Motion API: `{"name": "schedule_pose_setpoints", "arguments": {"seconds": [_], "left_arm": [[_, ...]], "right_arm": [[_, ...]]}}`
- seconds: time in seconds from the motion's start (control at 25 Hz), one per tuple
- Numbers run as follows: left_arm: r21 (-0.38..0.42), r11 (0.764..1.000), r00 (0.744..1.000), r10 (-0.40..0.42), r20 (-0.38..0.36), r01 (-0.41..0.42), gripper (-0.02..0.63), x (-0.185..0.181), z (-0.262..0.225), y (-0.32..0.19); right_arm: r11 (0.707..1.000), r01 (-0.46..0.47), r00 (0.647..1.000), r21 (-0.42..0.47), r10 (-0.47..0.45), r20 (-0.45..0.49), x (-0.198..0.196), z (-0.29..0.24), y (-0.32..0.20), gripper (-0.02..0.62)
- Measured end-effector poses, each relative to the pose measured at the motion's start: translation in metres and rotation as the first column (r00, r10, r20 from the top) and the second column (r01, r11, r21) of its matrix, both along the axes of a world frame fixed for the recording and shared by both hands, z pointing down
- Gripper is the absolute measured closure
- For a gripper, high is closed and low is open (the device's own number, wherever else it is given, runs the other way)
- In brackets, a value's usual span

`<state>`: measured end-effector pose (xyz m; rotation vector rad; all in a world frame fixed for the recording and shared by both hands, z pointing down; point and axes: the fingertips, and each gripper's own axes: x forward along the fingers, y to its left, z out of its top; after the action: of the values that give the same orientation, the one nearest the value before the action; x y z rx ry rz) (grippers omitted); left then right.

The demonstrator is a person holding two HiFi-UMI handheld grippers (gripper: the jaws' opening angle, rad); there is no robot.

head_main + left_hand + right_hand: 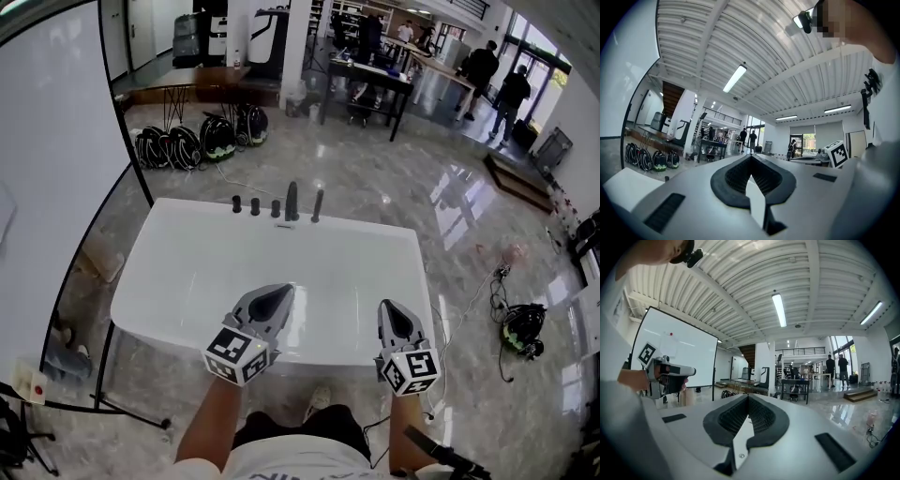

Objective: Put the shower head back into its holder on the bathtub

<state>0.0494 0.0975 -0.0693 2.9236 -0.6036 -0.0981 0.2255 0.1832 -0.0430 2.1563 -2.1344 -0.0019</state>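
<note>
Above the bathtub's near rim, both grippers clenched shut and empty.
Left gripper sits at 7 o'clock and right gripper at 5 o'clock over the white bathtub. The slim shower head stands upright beside the spout on the far rim, at 12 o'clock.

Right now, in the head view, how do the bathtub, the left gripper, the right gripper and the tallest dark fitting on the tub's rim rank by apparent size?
1. bathtub: by far the largest.
2. left gripper and right gripper: about alike, both enlarged by nearness to the camera, so unranked.
3. tallest dark fitting: smallest.
</note>
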Motion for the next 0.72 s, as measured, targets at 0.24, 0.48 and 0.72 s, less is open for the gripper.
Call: {"name": "schedule_pose_setpoints", "arguments": {"seconds": [0.24, 0.48, 0.72], "left_arm": [[-0.008, 0.999, 0.999, 0.035, -0.015, -0.036, 0.591, -0.039, -0.008, 0.041], [0.015, 0.999, 0.999, 0.035, 0.036, -0.036, 0.591, -0.037, -0.029, 0.090], [0.005, 0.999, 0.999, 0.041, 0.006, -0.041, 0.591, -0.002, -0.036, 0.118]], "right_arm": [[1.000, -0.006, 0.999, 0.021, 0.007, -0.050, -0.044, -0.032, 0.041, 0.584], [0.998, 0.030, 0.999, 0.049, -0.029, -0.033, -0.039, -0.061, 0.073, 0.584], [0.995, 0.065, 0.998, 0.070, -0.064, -0.014, -0.008, -0.068, 0.093, 0.584]]}}
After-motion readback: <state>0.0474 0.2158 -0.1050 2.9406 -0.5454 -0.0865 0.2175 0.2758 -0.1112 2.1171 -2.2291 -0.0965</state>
